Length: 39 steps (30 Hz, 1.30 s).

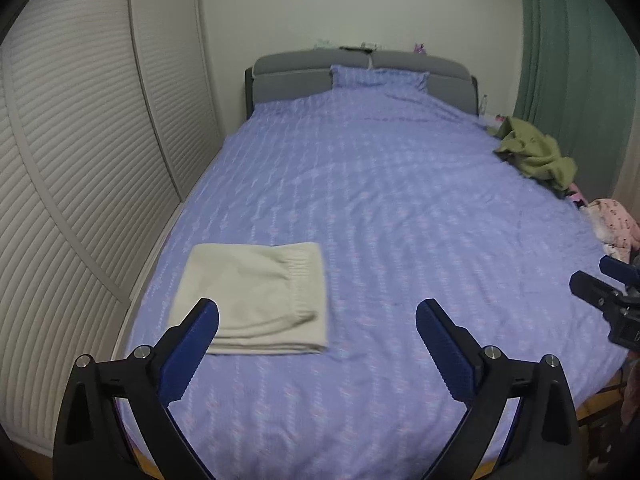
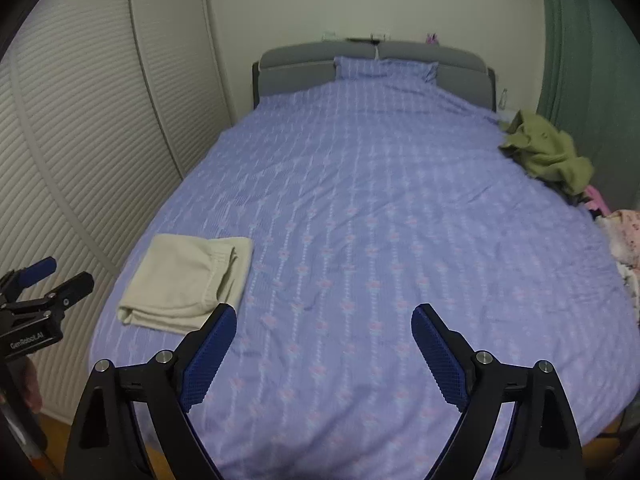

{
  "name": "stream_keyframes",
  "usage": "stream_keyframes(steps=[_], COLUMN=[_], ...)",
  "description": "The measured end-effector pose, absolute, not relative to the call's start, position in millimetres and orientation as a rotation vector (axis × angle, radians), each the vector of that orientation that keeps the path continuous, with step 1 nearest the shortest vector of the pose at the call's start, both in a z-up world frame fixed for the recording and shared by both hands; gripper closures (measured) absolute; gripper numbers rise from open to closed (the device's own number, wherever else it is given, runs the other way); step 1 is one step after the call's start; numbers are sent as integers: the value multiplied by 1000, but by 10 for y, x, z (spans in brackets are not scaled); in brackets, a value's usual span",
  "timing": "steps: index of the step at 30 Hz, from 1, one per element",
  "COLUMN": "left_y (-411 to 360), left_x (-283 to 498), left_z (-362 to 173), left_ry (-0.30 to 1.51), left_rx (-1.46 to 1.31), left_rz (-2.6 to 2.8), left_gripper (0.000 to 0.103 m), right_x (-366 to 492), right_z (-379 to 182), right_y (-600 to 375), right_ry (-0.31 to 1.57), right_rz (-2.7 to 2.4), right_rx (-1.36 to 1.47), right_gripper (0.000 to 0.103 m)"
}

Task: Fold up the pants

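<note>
Pants (image 1: 256,298): cream, folded to a squat rectangle, flat on bedspread (image 1: 380,208) near left edge at foot end, close to shuttered doors (image 1: 80,160). Elastic waistband gathered and ribbed, on top, facing centre of bed; layered edges stacked at near side, rounded fold at near left corner in right wrist view. Soft knit, thickish, matte; likely to hold fold without help. Probably parked at margin to keep middle of bed free for next garment.

Left gripper (image 1: 318,320): jaws spread wide, nothing between, raised clear of fabric, angled down; left pad overlaps near corner of pants in picture only, no contact evident. Right gripper (image 2: 324,322): likewise wide apart and empty, over bare bedspread, well apart from pants. Pads (image 2: 212,356) blue, cross-hatched for grip on cloth; arms black, rigid.

Bedspread: lavender, woven stripes with small pink motifs, lightly creased. Headboard (image 1: 304,66) grey, upholstered. Heap (image 1: 536,154) of olive cloth at far right edge, pink printed garment (image 1: 612,226) nearer along the same edge, both crumpled and unfolded.

Judgement: fold looks finished; both hands free, next garment on right side likely.
</note>
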<state>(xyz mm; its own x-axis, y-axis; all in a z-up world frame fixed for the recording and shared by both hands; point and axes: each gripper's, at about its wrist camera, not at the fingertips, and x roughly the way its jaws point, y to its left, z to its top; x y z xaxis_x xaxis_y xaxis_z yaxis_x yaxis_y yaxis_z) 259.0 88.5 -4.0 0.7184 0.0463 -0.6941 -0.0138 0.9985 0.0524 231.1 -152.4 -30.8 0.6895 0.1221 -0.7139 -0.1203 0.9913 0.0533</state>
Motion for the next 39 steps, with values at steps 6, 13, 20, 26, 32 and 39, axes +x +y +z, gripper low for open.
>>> stream_keyframes(steps=[6,13,20,26,32,39], left_y=[284,-267,-585,-763,-873,-952], left_x=[1979,1350,1069,916,852,822], left_z=[204,339,402,510,590,654], left_ry=[725,688,692,659,643,627], left_rx=[58,30,18,31,43,58], left_rz=[29,43,11,6,-5,-7], left_gripper=[0,0,0,0,0,0], right_x=[1714,1143,779,627,533,498], right_z=[-110,-14,88,169,244,278], right_y=[-2050,-2587,-2927,-3104,-3194,-3242], right_ry=[737,714,677,657,631,621], right_rz=[140,161,137,135,129,128], right_rx=[14,14,25,47,46,49], right_gripper=[13,13,13,13,13,13])
